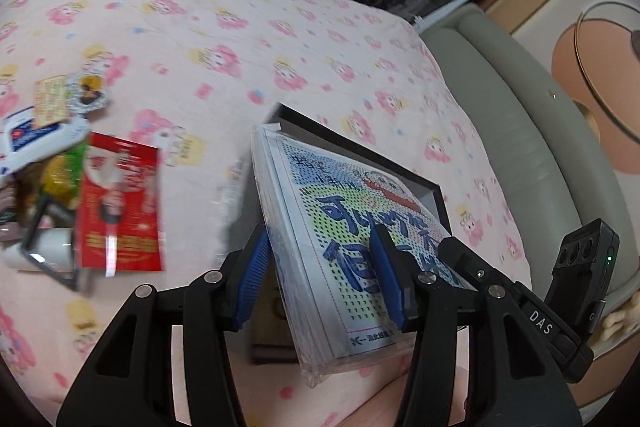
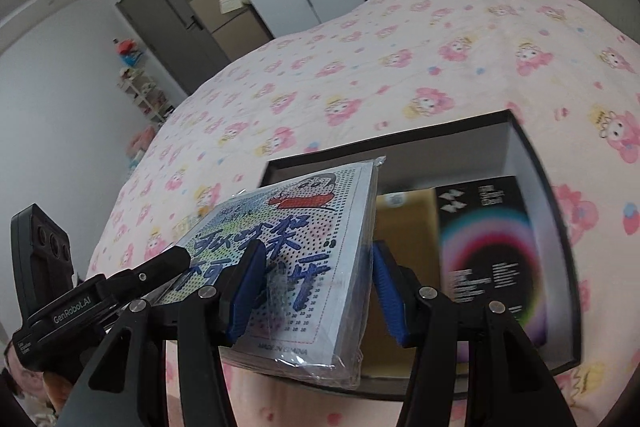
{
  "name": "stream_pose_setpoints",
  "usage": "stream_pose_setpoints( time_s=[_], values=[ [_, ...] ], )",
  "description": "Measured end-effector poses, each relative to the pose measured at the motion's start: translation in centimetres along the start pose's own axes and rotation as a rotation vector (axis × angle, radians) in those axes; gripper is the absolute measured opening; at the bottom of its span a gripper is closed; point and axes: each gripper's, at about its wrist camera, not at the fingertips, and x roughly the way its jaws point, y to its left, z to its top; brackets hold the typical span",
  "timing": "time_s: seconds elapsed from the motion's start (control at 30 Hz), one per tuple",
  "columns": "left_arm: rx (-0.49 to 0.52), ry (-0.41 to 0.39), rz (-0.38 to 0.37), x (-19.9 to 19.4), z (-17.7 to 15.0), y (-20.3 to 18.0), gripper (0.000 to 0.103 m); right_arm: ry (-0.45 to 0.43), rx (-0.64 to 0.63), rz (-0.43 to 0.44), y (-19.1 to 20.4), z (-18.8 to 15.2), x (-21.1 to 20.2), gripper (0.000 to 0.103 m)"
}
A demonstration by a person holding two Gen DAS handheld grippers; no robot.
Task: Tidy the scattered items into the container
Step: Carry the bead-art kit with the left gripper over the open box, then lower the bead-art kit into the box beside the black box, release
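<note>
While both grippers are sharing one load, we are holding a plastic-wrapped bead-art pack point(image 1: 344, 239) tilted over the black box point(image 1: 424, 187) that is sitting on the pink cartoon-print bedspread point(image 1: 224, 27). We are pinching the pack with the left gripper point(image 1: 320, 279): one blue pad is pressing its stacked white edge and the other is lying on its printed face. We are also pinching it with the right gripper point(image 2: 316, 291), one blue pad lying on the printed face and the other sitting at the wrapped side edge; whether that second pad is touching the wrap, we cannot tell. In the right wrist view, the pack point(image 2: 296, 259) is hanging above the near left part of the box point(image 2: 532, 163), inside which a dark carton with a rainbow ring point(image 2: 492, 259) and a tan carton point(image 2: 404, 223) are lying side by side. In the left wrist view, the scattered items are lying well apart from the box at the left edge: a red snack packet point(image 1: 120, 203), a white and blue wipes pack point(image 1: 36, 137), a green and yellow sachet point(image 1: 64, 175) and a round sticker point(image 1: 86, 93).
</note>
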Motion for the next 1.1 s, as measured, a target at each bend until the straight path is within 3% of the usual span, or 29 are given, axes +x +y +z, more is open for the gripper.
stream_pose_setpoints(
  time_s=[0.3,0.6,0.97,1.1],
  values=[
    [0.039,0.108,0.070,4.8,-2.0,-1.5,0.052,0.053,0.068,-0.044,-5.2,-1.2,1.5,0.050],
    [0.080,0.138,0.193,6.2,-2.9,-1.6,0.051,0.123,0.053,-0.059,-6.1,-2.7,3.8,0.049],
    [0.146,0.158,0.233,6.2,-3.7,-2.5,0.051,0.083,0.081,-0.112,-7.5,-2.9,3.1,0.050],
    [0.177,0.171,0.236,6.8,-4.0,-3.3,0.053,0.117,0.069,-0.133,-7.5,-3.1,3.8,0.050]
  ],
)
